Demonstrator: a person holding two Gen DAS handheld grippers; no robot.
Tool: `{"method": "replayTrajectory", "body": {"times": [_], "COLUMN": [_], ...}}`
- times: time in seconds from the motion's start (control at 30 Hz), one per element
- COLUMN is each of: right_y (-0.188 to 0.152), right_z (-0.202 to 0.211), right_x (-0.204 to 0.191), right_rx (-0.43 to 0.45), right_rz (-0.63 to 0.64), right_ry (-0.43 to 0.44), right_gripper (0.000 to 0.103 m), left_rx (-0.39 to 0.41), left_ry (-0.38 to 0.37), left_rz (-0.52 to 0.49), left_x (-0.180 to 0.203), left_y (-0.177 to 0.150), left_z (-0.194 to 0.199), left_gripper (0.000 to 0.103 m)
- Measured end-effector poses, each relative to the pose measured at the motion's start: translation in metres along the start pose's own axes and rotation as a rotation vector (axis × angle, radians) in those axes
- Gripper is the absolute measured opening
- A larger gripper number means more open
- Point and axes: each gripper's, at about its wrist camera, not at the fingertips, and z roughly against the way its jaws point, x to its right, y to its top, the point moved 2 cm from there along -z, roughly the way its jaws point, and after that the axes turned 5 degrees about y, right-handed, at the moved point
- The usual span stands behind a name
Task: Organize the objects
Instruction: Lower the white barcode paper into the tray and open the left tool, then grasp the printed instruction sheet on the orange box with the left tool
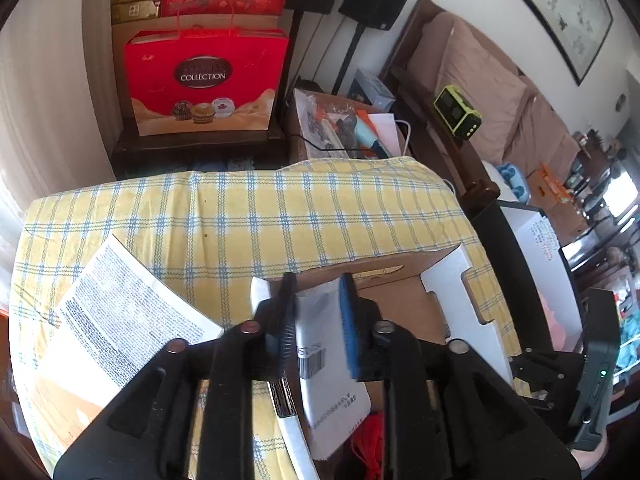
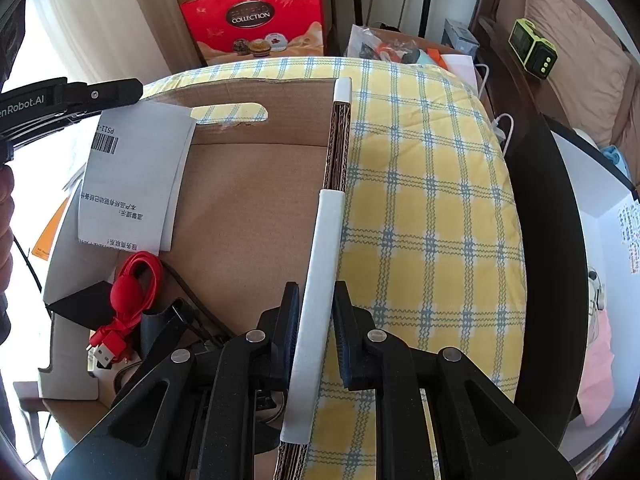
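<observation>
A white paper booklet (image 1: 320,332) hangs over the open cardboard box (image 2: 256,208), pinched in the left gripper (image 1: 318,300). The right gripper (image 2: 316,304) squeezes the box's white-edged side wall (image 2: 322,264). A red cable (image 2: 132,292) lies inside. The box sits on a yellow checked cloth (image 2: 424,208).

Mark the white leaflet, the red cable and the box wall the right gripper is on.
white leaflet (image 2: 136,176): right wrist view, middle of the printed sheet.
red cable (image 2: 134,288): right wrist view, the coiled bundle inside the box.
box wall (image 2: 324,248): right wrist view, white-taped top edge ahead of the fingers.
</observation>
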Motion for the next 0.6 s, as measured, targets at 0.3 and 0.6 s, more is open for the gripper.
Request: {"method": "replayTrajectory", "body": {"times": [0.3, 0.6], "right_y": [-0.002, -0.005], "right_z": [-0.002, -0.001], "right_x": [0.0, 0.001], "right_rx": [-0.003, -0.006], "right_rz": [-0.004, -0.005], "right_ry": [0.002, 0.005], "right_gripper": [0.016, 0.016], "left_rx": [-0.002, 0.045], "left_ry": [-0.065, 0.056], "left_rz": [0.009, 0.029], "left_x": [-0.004, -0.036], "left_y": [0.0, 0.005], "left_z": [0.019, 0.046], "left_gripper": [0.052, 0.07]}}
